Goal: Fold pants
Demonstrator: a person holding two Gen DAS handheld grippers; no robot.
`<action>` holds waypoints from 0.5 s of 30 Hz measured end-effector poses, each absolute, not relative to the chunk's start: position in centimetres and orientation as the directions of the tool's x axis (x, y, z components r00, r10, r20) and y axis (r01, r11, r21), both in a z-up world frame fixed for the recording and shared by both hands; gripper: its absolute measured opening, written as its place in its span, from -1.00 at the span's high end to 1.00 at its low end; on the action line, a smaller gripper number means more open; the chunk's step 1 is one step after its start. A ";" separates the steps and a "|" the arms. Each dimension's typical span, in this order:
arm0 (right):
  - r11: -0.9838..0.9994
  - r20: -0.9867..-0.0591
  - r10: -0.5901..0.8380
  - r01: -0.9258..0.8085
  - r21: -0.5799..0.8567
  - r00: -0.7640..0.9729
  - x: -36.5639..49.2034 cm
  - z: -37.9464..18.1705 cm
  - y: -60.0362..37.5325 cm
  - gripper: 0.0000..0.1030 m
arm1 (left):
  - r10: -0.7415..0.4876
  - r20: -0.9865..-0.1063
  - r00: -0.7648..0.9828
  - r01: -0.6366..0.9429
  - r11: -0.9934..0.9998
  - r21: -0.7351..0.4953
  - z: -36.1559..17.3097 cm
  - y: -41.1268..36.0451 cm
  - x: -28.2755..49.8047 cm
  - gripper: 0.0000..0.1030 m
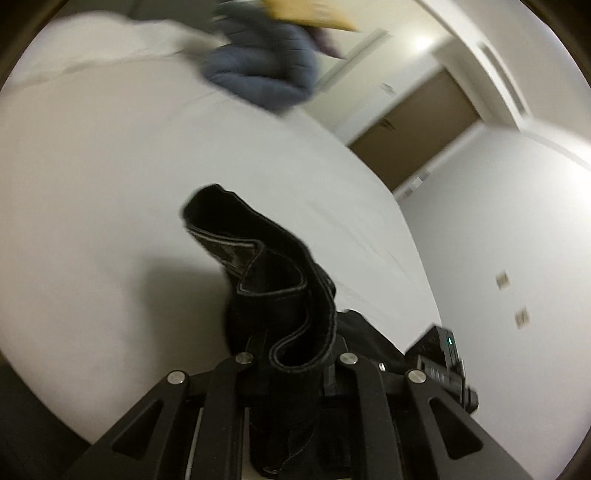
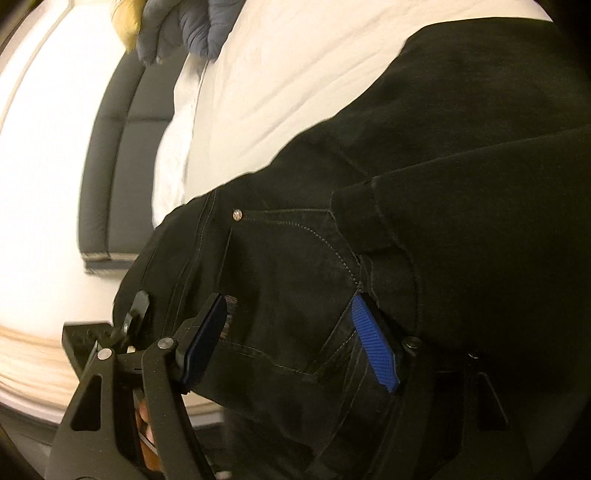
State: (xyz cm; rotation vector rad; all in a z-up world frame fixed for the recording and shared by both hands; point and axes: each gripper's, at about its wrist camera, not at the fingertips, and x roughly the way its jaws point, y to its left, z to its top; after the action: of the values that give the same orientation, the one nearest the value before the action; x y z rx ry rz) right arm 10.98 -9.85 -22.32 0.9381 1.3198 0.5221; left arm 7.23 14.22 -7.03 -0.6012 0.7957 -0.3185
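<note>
The left gripper (image 1: 291, 354) is pressed together on a bunched hem or band of the black pants (image 1: 269, 280), which rises in a stitched, curled fold above its fingers and stands clear of the white bed (image 1: 110, 177). In the left wrist view a blue-grey padded jacket (image 1: 262, 70) lies near the far edge of the bed, blurred, with a tan object just beyond it that cannot be identified. To the right of the bed stands a white wall (image 1: 517, 206) and a brown door (image 1: 413, 125). In the right wrist view a dark padded headboard (image 2: 110, 158) runs along the left edge of the bed (image 2: 295, 81), and the jacket (image 2: 184, 26) sits at the top. The pants (image 2: 443, 147) are spread from the bed's middle toward its right edge, pocket and rivet facing up. The right gripper (image 2: 291, 339) is spread wide, its blue-padded fingers (image 2: 375, 343) straddling the pocket area; whether the pads touch the cloth is probably yes, but unclear.
</note>
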 end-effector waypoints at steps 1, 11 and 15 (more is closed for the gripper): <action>0.532 -0.562 0.794 0.184 0.826 0.230 11.0 -21.9 -10.6 -0.36 | -0.486 -0.572 0.661 0.082 0.804 -0.588 -6.2 12.7 7.4 0.73; 0.431 -0.420 0.821 0.062 0.900 0.387 8.8 -14.1 -21.7 -0.56 | -0.501 -0.687 0.527 0.393 0.860 -0.327 -7.1 -5.7 5.8 0.72; 0.488 -0.478 0.794 0.074 0.869 0.375 7.2 -14.2 -23.7 -0.57 | -0.474 -0.741 0.476 0.468 0.850 -0.243 -8.9 -10.0 4.6 0.72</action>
State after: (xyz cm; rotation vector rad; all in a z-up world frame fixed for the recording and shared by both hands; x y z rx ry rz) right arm 7.21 -23.71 -14.25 0.9706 1.1055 0.5677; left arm 4.58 -10.00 -8.88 -0.0069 0.9084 -0.5754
